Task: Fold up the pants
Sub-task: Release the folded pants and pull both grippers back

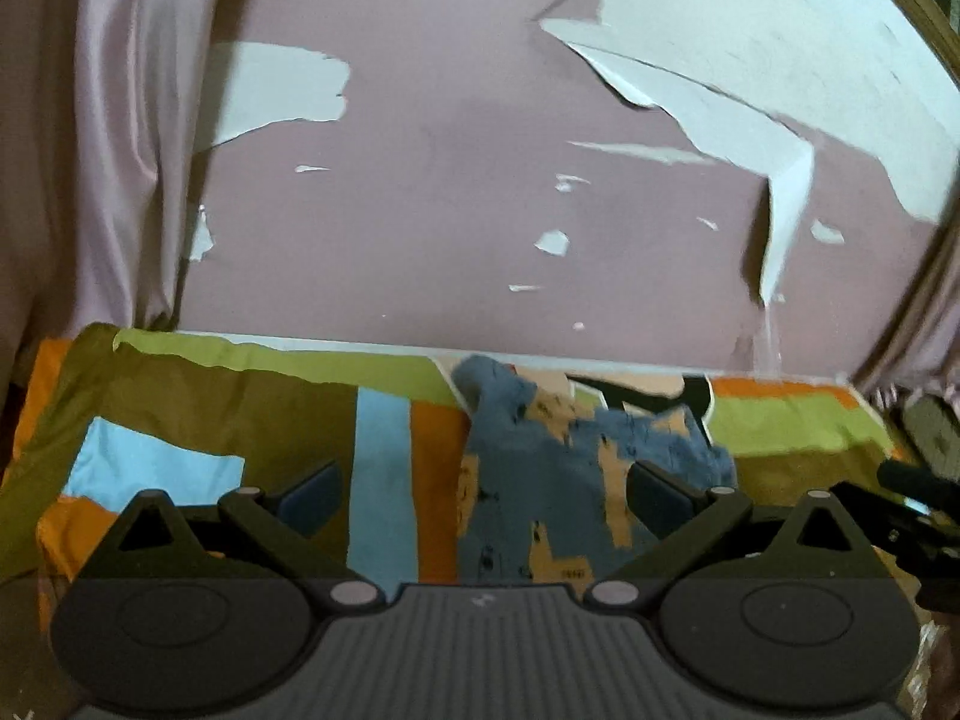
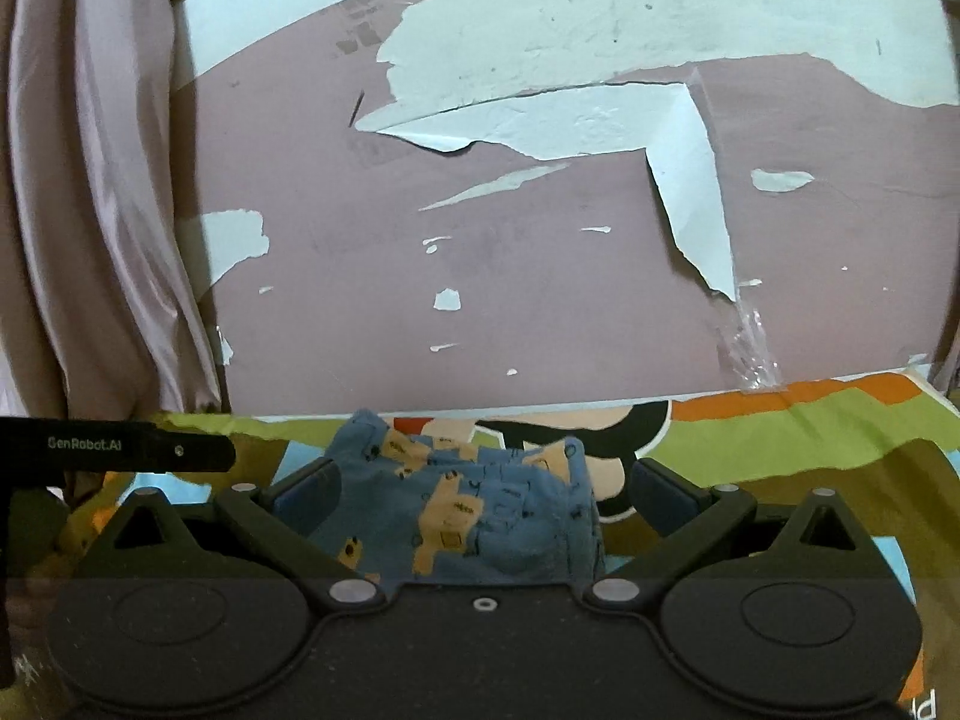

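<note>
blue-and-tan patterned pants (image 2: 474, 510), folded, on bedspread (image 2: 810, 438)

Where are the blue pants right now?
The blue pants lie bunched on the colourful bedsheet near the peeling wall, ahead of the open right gripper, not held.

Peeling mauve wall (image 1: 420, 192); pale curtain (image 1: 120, 138); patchwork bedsheet (image 1: 240, 396).
</note>
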The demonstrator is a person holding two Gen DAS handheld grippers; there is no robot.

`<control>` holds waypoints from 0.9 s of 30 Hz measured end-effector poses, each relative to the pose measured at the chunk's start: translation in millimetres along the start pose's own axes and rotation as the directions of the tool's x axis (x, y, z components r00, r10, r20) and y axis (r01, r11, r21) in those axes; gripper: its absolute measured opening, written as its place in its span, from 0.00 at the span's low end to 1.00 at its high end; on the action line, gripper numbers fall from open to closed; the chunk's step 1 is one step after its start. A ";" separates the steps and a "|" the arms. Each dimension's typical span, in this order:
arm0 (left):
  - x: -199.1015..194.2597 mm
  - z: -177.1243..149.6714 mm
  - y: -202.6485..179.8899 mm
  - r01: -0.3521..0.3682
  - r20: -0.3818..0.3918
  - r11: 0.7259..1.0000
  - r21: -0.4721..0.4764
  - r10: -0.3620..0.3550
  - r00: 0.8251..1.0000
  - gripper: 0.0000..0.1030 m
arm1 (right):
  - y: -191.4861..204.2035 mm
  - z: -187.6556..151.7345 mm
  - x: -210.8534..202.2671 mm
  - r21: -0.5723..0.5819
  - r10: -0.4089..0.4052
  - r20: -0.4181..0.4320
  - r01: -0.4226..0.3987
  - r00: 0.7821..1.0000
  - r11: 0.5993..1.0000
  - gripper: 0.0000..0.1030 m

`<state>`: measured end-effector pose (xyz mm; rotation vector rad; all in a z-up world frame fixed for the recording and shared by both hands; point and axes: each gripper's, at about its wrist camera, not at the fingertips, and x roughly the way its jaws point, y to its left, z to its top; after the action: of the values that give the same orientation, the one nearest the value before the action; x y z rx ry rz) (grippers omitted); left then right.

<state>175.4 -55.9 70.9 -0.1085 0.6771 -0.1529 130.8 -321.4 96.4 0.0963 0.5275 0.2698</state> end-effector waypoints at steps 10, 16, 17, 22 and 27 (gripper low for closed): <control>-12.3 -38.9 -7.4 0.003 0.037 0.990 0.142 -0.009 0.999 1.00 | 14.1 -40.3 -24.8 -0.021 -0.034 0.028 0.035 0.999 0.999 0.99; -15.5 -60.4 1.3 0.000 0.018 0.991 0.131 -0.002 1.000 1.00 | 26.3 -58.7 -29.2 -0.070 -0.042 0.044 0.045 0.998 0.997 0.99; -15.1 -63.5 3.4 -0.001 0.012 0.992 0.127 0.000 1.000 1.00 | 27.1 -61.1 -29.3 -0.070 -0.043 0.043 0.046 0.998 0.996 0.99; -13.7 -80.9 14.6 0.000 -0.025 0.995 0.104 0.003 1.000 1.00 | 28.2 -74.1 -28.3 -0.039 -0.057 0.024 0.057 0.998 0.998 0.99; -14.5 -90.8 21.5 -0.015 -0.038 0.995 0.099 0.019 0.999 1.00 | 30.2 -86.4 -29.9 -0.026 -0.063 0.008 0.063 0.998 0.998 0.99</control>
<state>109.3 -36.8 6.2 -0.0051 0.7076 -0.1719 55.2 -298.9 41.3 0.0546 0.5191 0.2151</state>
